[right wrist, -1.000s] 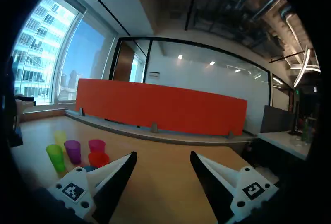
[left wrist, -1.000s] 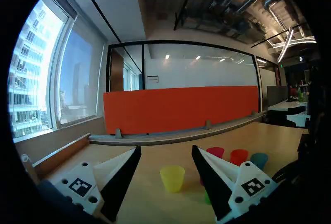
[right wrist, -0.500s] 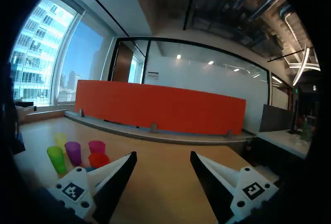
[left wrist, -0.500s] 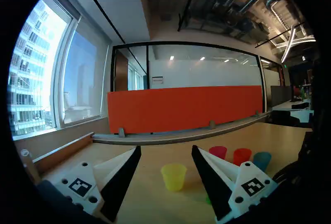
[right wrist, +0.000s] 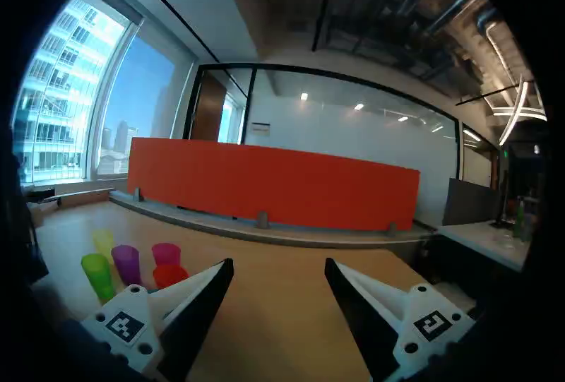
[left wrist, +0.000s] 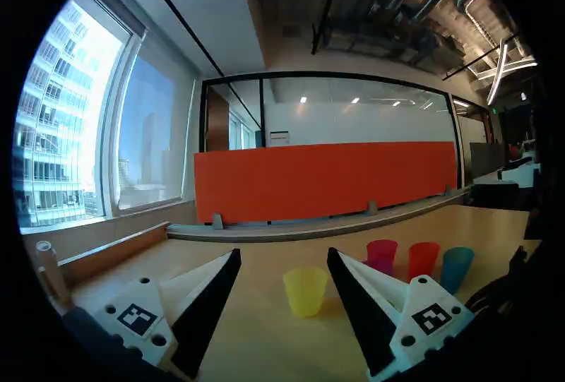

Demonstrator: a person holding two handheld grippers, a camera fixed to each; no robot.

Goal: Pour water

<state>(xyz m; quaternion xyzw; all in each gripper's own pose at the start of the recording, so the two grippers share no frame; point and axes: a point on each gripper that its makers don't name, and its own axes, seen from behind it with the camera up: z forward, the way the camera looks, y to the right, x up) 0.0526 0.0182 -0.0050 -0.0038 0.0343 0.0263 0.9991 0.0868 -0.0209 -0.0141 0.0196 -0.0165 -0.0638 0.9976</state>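
Pale wood forms the table (left wrist: 261, 347) that runs across the lower part of both views. Left gripper view: the left gripper (left wrist: 282, 253) points along the table toward an orange partition (left wrist: 325, 181) at 12 o'clock, its two fingers spread wide and gripping nothing. A yellow cup (left wrist: 305, 291) stands upright on the wood at 6 o'clock, seen through the gap between the fingers, nearer the finger at 5 o'clock and apart from both. Beyond that finger, at 4 to 5 o'clock, three more cups stand upright in a close row: a magenta cup (left wrist: 382, 255), a red cup (left wrist: 424, 258) and a teal cup (left wrist: 457, 267), the magenta one's base cut off by the finger's edge. A tall window (left wrist: 70, 142) occupies 9 o'clock. Right gripper view: the right gripper (right wrist: 277, 263) also faces the partition, with its fingers set wide apart and bare table between them. The cups cluster at 8 o'clock, outside the finger at 7 o'clock: a green cup (right wrist: 97, 276) nearest the camera, a purple cup (right wrist: 127, 262) just beside it, the yellow cup behind them, and the magenta and red cups toward the finger, the red one partly hidden by it. Whether any cup contains water cannot be told from either view.
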